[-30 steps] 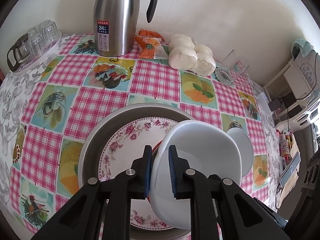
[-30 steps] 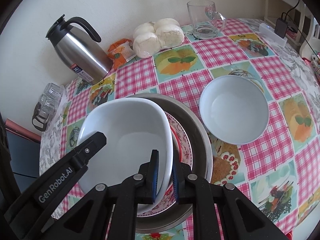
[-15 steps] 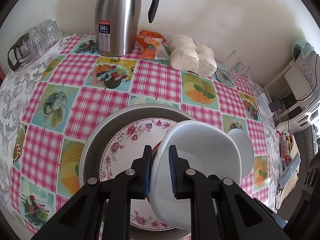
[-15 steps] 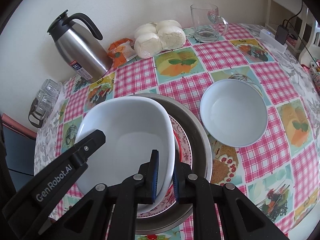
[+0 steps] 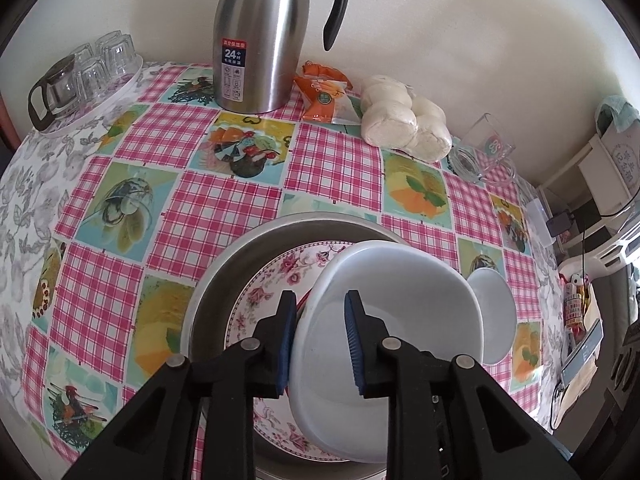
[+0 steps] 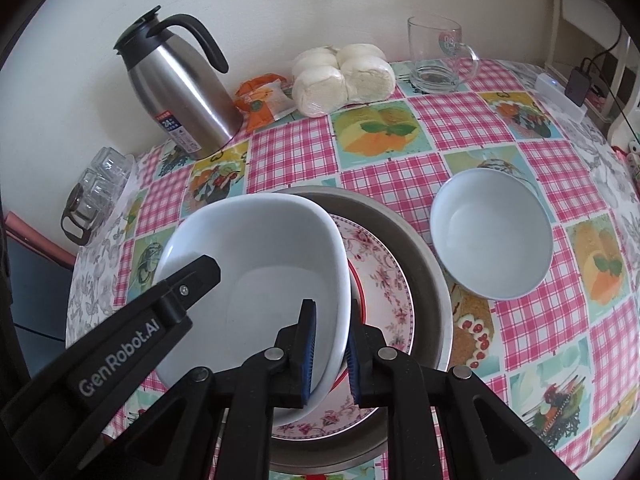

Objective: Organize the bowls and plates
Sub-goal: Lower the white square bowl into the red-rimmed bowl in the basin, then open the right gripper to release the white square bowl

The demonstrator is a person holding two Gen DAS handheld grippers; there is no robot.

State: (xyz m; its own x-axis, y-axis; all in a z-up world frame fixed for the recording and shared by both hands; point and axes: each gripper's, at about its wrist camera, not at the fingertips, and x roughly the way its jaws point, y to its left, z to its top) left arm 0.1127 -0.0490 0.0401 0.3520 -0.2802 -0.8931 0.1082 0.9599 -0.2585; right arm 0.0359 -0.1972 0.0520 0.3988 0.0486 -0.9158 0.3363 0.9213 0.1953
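Observation:
A large white squarish bowl (image 5: 396, 320) (image 6: 256, 264) sits on a floral plate (image 5: 272, 292) (image 6: 380, 276) inside a wide metal pan (image 5: 224, 280) (image 6: 424, 276). A red-rimmed dish edge shows under the bowl. My left gripper (image 5: 320, 340) straddles the bowl's left rim with its jaws spread wider than the rim. My right gripper (image 6: 330, 352) is shut on the bowl's right rim. A smaller round white bowl (image 6: 492, 236) (image 5: 494, 316) sits on the tablecloth right of the pan.
A steel thermos jug (image 5: 260, 36), an orange snack packet (image 5: 324, 96), bagged white buns (image 5: 404, 120) and a glass mug (image 5: 480, 152) stand along the wall. A tray of glasses (image 5: 80, 80) sits at the far left. Shelves and cables are off the table's right edge.
My left gripper's jaws have opened off the bowl's left rim. The right gripper keeps its hold. The bowl has settled slightly lower over the plate.

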